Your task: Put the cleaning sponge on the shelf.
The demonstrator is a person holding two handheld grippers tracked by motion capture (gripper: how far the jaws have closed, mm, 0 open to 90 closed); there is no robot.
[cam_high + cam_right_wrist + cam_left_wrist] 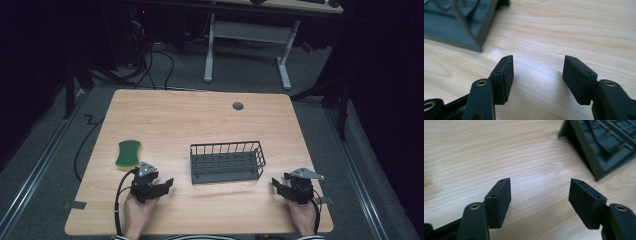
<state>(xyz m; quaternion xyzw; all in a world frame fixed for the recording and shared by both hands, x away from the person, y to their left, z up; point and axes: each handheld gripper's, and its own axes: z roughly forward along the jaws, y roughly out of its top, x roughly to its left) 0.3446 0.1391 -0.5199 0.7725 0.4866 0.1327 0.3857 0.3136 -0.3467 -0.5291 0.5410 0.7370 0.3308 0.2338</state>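
While both hands rest low on the wooden table [165, 115], the dark wire basket [227, 162] sits center, empty. Green sponge [129, 153] lies at its 9 o'clock, just beside the left gripper [165, 184]. Left gripper: jaws spread, holding nothing. Right gripper [278, 184], at the basket's 4 o'clock: jaws spread too.

Left gripper [167, 183]: held low at the near left, jaws spread wide, nothing between them.
Right gripper [275, 183]: held low at the near right, jaws likewise apart, empty.
Hands: one behind each gripper, forearms entering from the near edge.
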